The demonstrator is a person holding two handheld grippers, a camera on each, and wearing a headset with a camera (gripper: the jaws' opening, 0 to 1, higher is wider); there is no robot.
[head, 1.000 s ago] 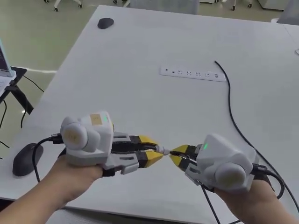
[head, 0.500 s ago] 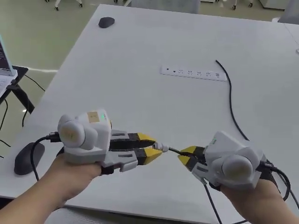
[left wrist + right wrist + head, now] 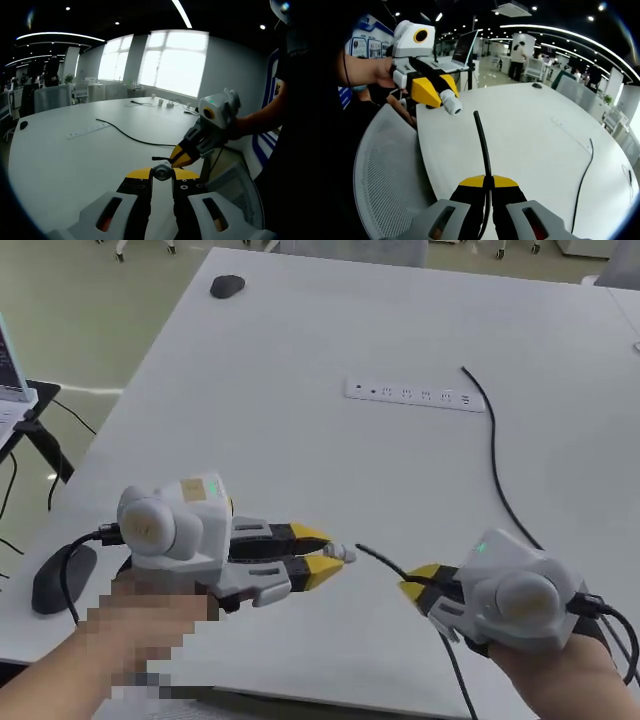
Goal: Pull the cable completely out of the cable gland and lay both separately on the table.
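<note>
Above the white desk (image 3: 300, 430), the left tool (image 3: 327, 552) was clamped on the pale grey plastic cable gland (image 3: 344, 554). The right tool (image 3: 417, 582), closed on the thin black cable (image 3: 380, 560), held its free end just apart from the gland, the rest hidden between its jaws.

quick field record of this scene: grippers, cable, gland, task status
left gripper: shut on cable gland
right gripper: shut on cable
cable vs cable gland: apart, a gap between them
placement: both held in the grippers, not lying on the table
task status: cable pulled out; neither laid down yet
also on table: power strip
</note>
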